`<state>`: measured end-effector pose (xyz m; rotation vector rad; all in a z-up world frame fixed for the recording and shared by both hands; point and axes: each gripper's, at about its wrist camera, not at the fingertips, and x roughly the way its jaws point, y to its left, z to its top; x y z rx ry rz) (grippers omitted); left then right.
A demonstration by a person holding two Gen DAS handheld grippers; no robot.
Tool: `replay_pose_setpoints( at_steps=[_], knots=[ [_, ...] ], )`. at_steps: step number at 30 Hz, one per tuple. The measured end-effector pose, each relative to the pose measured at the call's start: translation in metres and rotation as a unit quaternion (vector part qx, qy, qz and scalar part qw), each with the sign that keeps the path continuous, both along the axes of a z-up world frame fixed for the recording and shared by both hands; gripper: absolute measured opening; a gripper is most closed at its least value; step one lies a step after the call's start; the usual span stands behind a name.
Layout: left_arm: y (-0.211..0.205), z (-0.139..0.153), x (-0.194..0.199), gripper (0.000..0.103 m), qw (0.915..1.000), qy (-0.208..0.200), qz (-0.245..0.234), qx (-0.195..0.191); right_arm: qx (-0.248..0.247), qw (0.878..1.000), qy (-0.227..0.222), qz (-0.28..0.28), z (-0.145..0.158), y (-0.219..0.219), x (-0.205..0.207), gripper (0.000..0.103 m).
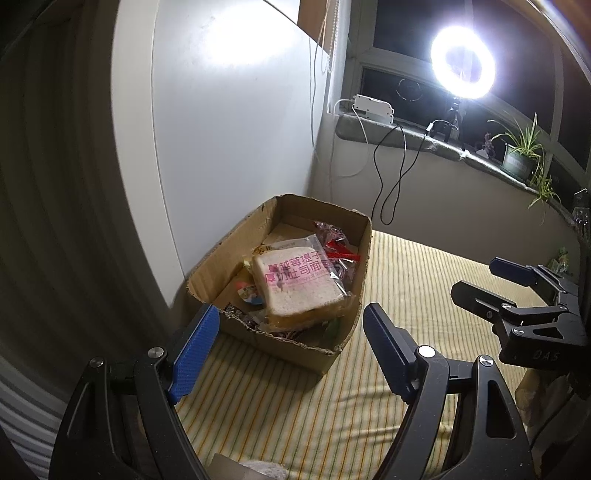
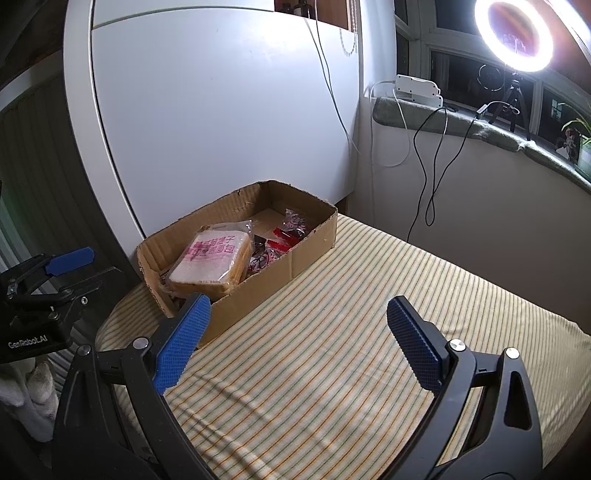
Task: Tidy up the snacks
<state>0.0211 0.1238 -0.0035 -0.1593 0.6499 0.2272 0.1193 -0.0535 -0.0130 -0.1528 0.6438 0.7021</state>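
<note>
The left gripper (image 1: 290, 349), seen from its own wrist camera, hangs with its blue pads spread wide and nothing between them, just short of the cardboard box (image 1: 347, 334) on the striped bed (image 1: 424, 266); a bagged bread slice (image 1: 299, 286) lies on top of the other snack packets (image 1: 338, 254) inside the box, and the right gripper (image 1: 476, 278) shows at the right edge, also spread and empty. From the right wrist, the right gripper (image 2: 297, 334) is likewise wide open over bare bedcover, holding nothing. The box (image 2: 258, 288) sits against the white panel (image 2: 221, 110) with the bread (image 2: 212, 260) near its close end, beside a lit ring light (image 2: 513, 35).
</note>
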Motion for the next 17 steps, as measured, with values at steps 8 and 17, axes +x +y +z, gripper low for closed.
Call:
replay_pose_setpoints(
  at_steps=[8, 17],
  knots=[
    [-0.0014, -0.0005, -0.0008, 0.08, 1.0, 0.0, 0.002, 0.002, -0.002, 1.0, 0.0, 0.0, -0.0007, -0.0012, 0.0, 0.098],
    [-0.003, -0.0014, -0.0014, 0.08, 1.0, -0.002, 0.003, 0.004, -0.006, 1.0, 0.001, -0.003, -0.0036, -0.0061, 0.0026, 0.098]
  ],
)
